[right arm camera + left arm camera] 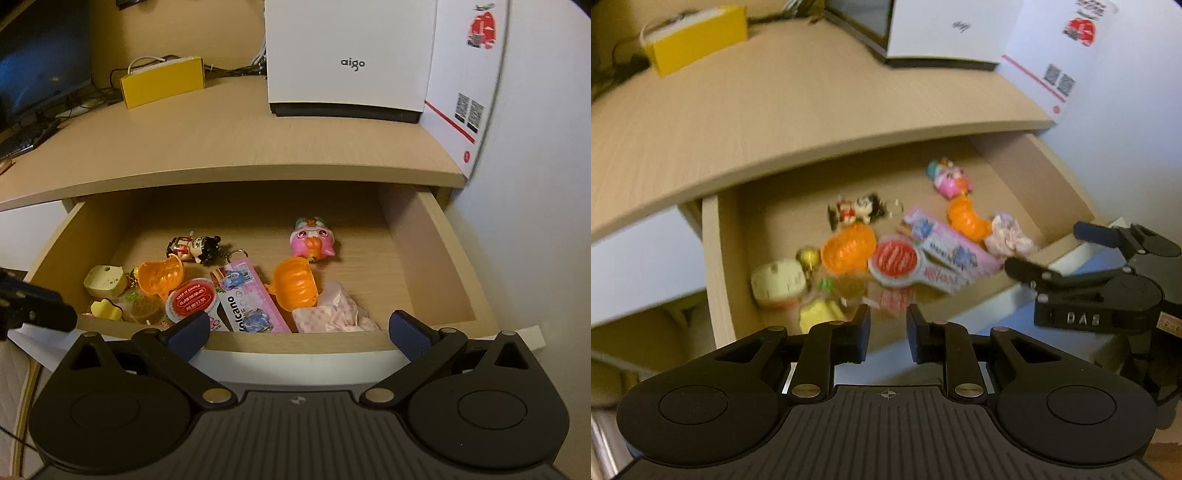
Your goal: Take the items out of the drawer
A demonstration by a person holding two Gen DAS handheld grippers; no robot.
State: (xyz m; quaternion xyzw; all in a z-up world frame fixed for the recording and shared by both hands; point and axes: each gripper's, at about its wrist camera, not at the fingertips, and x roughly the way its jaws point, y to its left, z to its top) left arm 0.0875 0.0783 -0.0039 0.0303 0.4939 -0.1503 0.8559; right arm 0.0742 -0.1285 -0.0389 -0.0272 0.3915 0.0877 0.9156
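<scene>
Drawer [417, 243] pulled out under the wooden surface [229, 140]; both tools in front of it, angled down toward its contents.

Left tool [888, 332]: fingers a narrow gap apart, nothing between them, over the drawer's front rim near the left end. Picture blurred.

Right tool [299, 332]: fingers spread wide, nothing between them, just short of the drawer's front edge. In the left wrist view it sits at the right, over the drawer's front right corner.

Inside the drawer, mostly crowded toward the front:
- cream box [105, 282] at far left, yellow flower-shaped piece [105, 309] in front of it
- two orange pumpkin-shaped shells, one left of centre [160, 277], one right of centre [295, 282]
- round red-lidded cup [192, 301] just beside the left shell
- pink packet [247, 299] between the shells, lying flat
- crumpled pink-and-white wrapper [332, 314] at front right
- small figure keychain [195, 249] behind the left shell
- pink owl-like toy [314, 240] further back, apart from the rest

On the surface: yellow box [162, 81], white speaker-like unit [347, 62], dark screen [40, 62] at left.
</scene>
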